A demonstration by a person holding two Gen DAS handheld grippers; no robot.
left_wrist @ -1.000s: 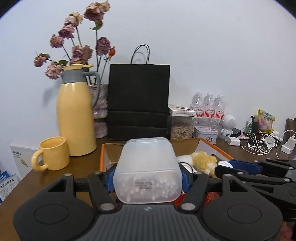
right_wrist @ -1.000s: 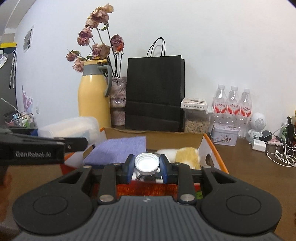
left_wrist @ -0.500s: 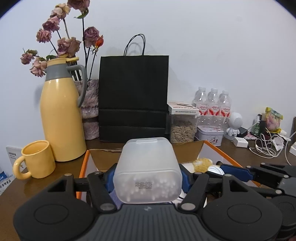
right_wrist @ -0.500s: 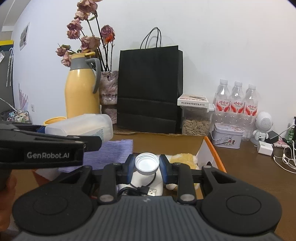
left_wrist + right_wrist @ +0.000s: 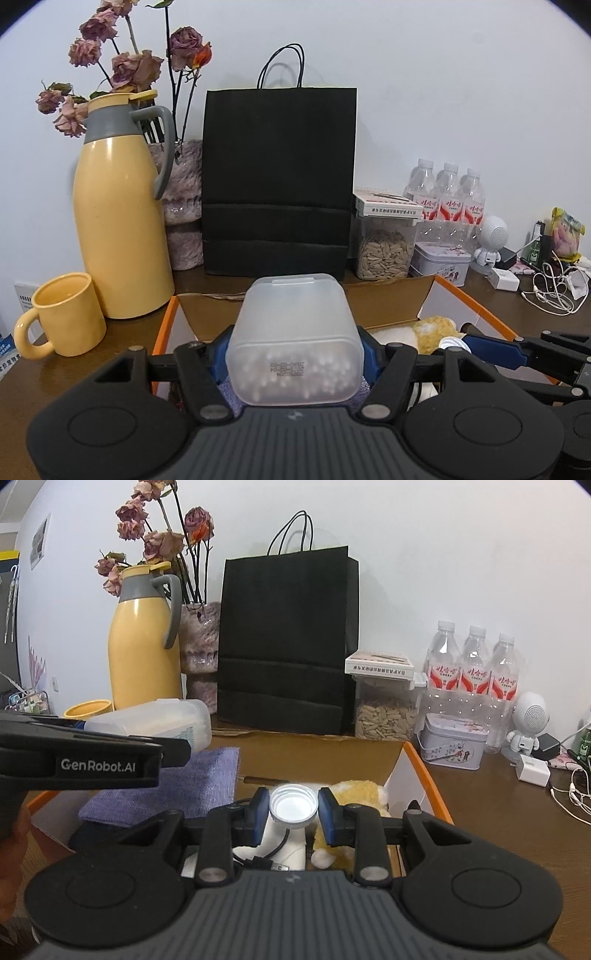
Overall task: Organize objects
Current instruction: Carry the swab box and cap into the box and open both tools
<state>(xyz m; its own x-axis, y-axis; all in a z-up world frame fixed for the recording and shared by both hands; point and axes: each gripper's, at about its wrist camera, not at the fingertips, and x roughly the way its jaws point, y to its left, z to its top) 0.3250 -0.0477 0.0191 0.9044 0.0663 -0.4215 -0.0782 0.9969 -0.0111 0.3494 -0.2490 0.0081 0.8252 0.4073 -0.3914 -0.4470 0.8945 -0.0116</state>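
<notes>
My left gripper (image 5: 293, 350) is shut on a frosted plastic box (image 5: 293, 325) with small white pieces inside, and the box points away from me. In the right wrist view that box (image 5: 155, 720) and the left gripper (image 5: 92, 753) hang at the left, over a purple cloth (image 5: 177, 786). My right gripper (image 5: 293, 808) is shut on a round white ribbed cap (image 5: 293, 805); what hangs beneath the cap is hidden. Both grippers hover over an open orange-edged cardboard box (image 5: 424, 775) that holds the cloth, a yellow plush toy (image 5: 362, 794) and a cable.
Behind the cardboard box stand a black paper bag (image 5: 277, 177), a yellow jug (image 5: 118, 229), a yellow mug (image 5: 62, 317) and a vase of dried roses (image 5: 184, 221). At the right are a seed jar (image 5: 384, 243), water bottles (image 5: 448, 199), a tin (image 5: 441, 262), chargers and cables (image 5: 546, 291).
Both grippers have moved forward and slightly down over the cardboard box, closer to the bag and jug. Each keeps the same grip on its item.
</notes>
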